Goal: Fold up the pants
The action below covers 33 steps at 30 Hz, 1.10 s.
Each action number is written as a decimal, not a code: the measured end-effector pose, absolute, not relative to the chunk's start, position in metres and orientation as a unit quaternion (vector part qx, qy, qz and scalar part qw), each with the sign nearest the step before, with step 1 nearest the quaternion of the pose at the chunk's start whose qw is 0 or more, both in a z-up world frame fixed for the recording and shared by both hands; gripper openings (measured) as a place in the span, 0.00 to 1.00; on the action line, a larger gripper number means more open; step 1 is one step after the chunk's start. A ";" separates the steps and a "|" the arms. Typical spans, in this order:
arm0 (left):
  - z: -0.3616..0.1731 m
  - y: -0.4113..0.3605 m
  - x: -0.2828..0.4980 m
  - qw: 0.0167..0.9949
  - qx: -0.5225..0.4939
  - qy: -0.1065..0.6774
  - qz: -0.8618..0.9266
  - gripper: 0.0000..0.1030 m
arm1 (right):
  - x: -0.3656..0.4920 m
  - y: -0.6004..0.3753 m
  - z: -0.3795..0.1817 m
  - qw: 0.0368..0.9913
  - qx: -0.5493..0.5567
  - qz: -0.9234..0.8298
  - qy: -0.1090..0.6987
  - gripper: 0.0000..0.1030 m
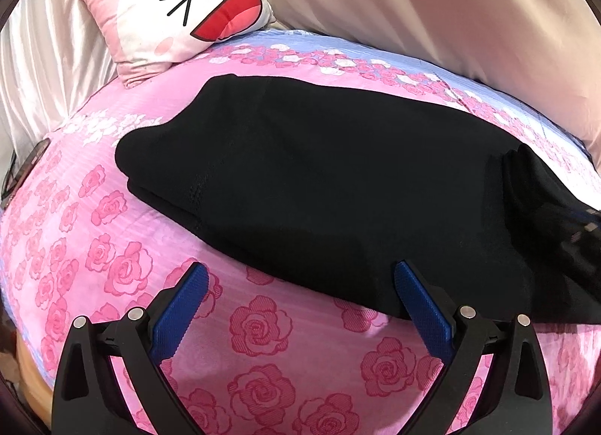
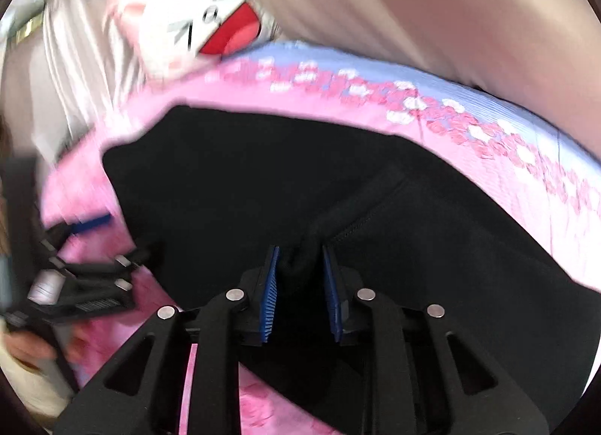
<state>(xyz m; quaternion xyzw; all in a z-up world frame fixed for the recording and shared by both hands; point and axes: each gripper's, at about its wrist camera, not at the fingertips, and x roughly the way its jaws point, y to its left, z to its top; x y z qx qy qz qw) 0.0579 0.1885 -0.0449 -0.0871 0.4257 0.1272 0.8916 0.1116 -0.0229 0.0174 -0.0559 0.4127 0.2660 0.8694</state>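
Observation:
The black pants (image 1: 319, 179) lie folded in layers across the pink rose-print bed sheet (image 1: 94, 232). My left gripper (image 1: 300, 277) is open and empty, its blue pads at the near edge of the pants, the right pad touching the cloth. My right gripper (image 2: 300, 262) is shut on a bunched fold of the pants (image 2: 263, 179) and lifts it slightly. In the left wrist view the right gripper (image 1: 578, 232) shows at the far right edge on the pants. The right wrist view is blurred; the left gripper (image 2: 90, 266) shows at its left.
A white and pink cartoon-face pillow (image 1: 180, 11) leans at the head of the bed. Pale curtains (image 1: 450, 22) hang behind the bed. A dark phone-like object (image 1: 22, 176) lies at the left edge of the sheet.

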 end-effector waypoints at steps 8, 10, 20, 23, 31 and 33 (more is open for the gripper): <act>-0.042 0.190 0.054 0.893 -0.080 0.423 0.131 0.95 | 0.117 -0.007 -0.001 0.856 -0.076 0.264 0.438 0.27; -0.037 0.195 0.048 0.895 -0.058 0.418 0.145 0.95 | 0.112 -0.002 0.015 0.860 -0.069 0.276 0.424 0.27; -0.026 0.276 -0.001 0.874 -0.066 0.419 0.235 0.95 | 0.078 0.142 0.037 0.842 -0.207 0.364 0.340 0.74; -0.029 0.294 -0.016 0.864 -0.072 0.428 0.256 0.95 | 0.068 0.200 0.020 0.819 -0.252 0.394 0.333 0.74; -0.040 0.310 -0.028 0.852 -0.061 0.446 0.270 0.95 | 0.075 0.277 -0.030 0.790 -0.320 0.385 0.354 0.71; -0.042 0.309 -0.028 0.852 -0.059 0.447 0.265 0.95 | 0.079 0.279 -0.037 0.794 -0.311 0.384 0.353 0.70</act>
